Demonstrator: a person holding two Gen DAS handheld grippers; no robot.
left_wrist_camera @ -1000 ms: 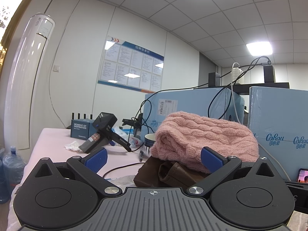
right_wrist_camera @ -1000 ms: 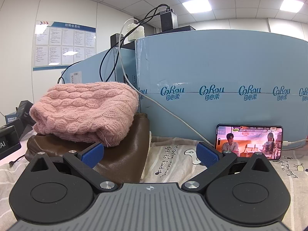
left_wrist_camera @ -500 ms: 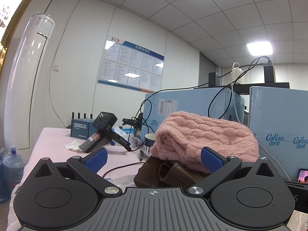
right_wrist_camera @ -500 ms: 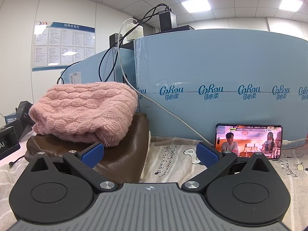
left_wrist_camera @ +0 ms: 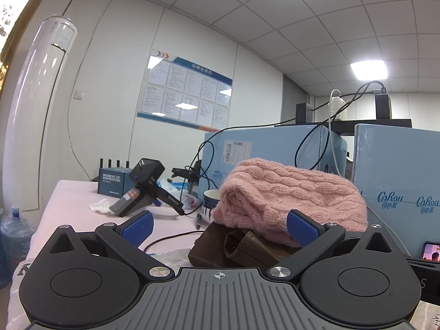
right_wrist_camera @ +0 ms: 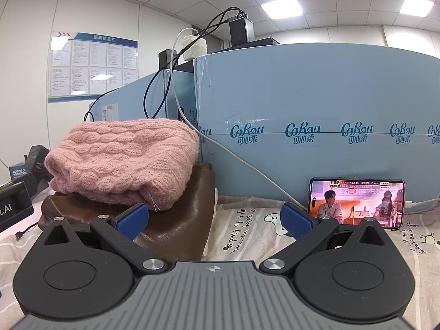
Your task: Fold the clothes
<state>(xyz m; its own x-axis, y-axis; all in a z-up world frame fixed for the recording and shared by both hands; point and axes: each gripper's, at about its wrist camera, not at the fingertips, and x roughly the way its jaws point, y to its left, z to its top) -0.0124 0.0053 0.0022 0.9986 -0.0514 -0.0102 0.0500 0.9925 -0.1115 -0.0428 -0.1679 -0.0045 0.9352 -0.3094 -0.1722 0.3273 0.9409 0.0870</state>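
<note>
one folded pink sweater [right_wrist_camera: 123, 162] on one brown garment [right_wrist_camera: 178, 220], left claw [left_wrist_camera: 219, 224] wide, right claw [right_wrist_camera: 214, 218] wide, both empty

- Pink cable-knit sweater [right_wrist_camera: 123, 162] atop the brown leather garment [right_wrist_camera: 176, 220]
- Pale blue boxes [right_wrist_camera: 316, 104], teal lettering, behind the sweater
- Blue gripper pads [right_wrist_camera: 132, 217]

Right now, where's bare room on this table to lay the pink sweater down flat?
Best patch: the printed sheet between the brown leather garment and the phone. The pink tabletop in front of the blue box is also bare. It is crowded around the black scanner, cup and cables. The pink sweater sits atop the leather garment.
</note>
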